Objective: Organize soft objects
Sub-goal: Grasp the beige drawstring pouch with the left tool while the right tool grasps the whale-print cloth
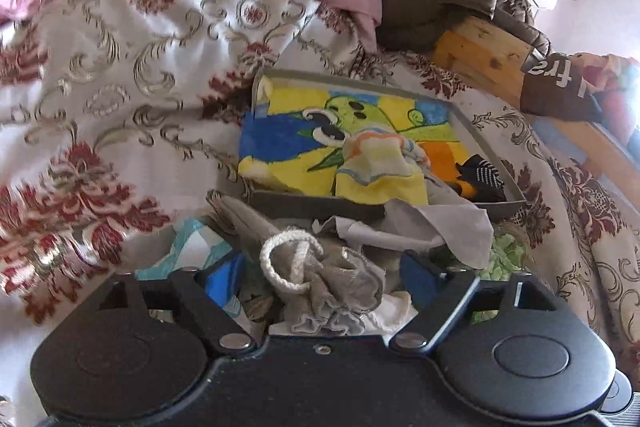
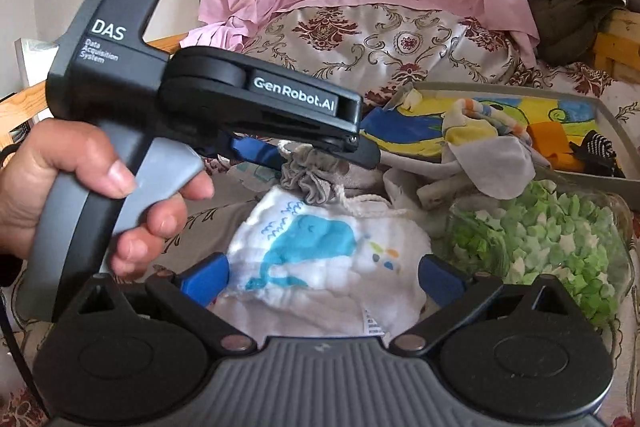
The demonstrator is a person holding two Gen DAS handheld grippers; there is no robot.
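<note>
Beside tray [image 1: 486,141] near edge: left gripper [image 1: 320,267] jaws spread around drawstring pouch [image 1: 332,279]; right gripper [image 2: 320,275] jaws released.

The right gripper [image 2: 320,277] is sitting at 6 o'clock, its blue fingers [image 2: 204,281] spread wide to either side of a white cloth with a blue whale print [image 2: 320,259]. At 9 o'clock, a hand [image 2: 80,187] is gripping the left gripper [image 2: 316,151], whose fingers are reaching over a grey drawstring pouch [image 2: 312,175]. A container of green stars [image 2: 544,239] is lying at 3 o'clock, a grey tray [image 2: 616,131] at 2 o'clock.
</note>
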